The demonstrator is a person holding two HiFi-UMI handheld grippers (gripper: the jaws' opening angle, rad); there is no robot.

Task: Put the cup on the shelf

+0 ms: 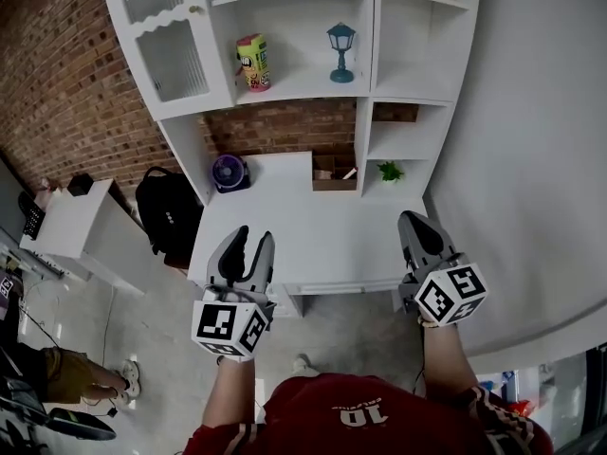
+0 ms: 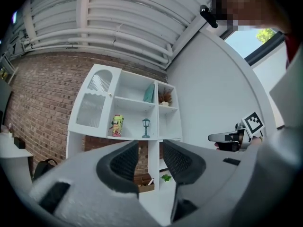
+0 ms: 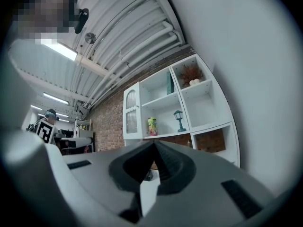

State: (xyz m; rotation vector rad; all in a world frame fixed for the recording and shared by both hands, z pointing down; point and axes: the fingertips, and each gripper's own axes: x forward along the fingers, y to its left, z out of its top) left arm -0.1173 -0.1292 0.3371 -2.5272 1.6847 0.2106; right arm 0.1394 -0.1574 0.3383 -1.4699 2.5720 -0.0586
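Note:
A colourful printed cup (image 1: 252,62) stands on a middle shelf of the white shelf unit (image 1: 285,96), left of a teal lantern (image 1: 340,51). The cup (image 2: 117,125) also shows in the left gripper view, and the cup (image 3: 152,126) in the right gripper view. Both grippers hover over the near edge of the white desk (image 1: 313,235), far from the cup. My left gripper (image 1: 251,240) (image 2: 150,148) has a gap between its jaws and nothing in it. My right gripper (image 1: 414,221) (image 3: 154,145) has its tips together, empty.
On the desk stand a purple fan (image 1: 229,172), a wooden box (image 1: 333,170) and a small green plant (image 1: 390,171). A black backpack (image 1: 167,211) sits on the floor by a white side table (image 1: 81,226). A brick wall (image 1: 57,74) lies to the left.

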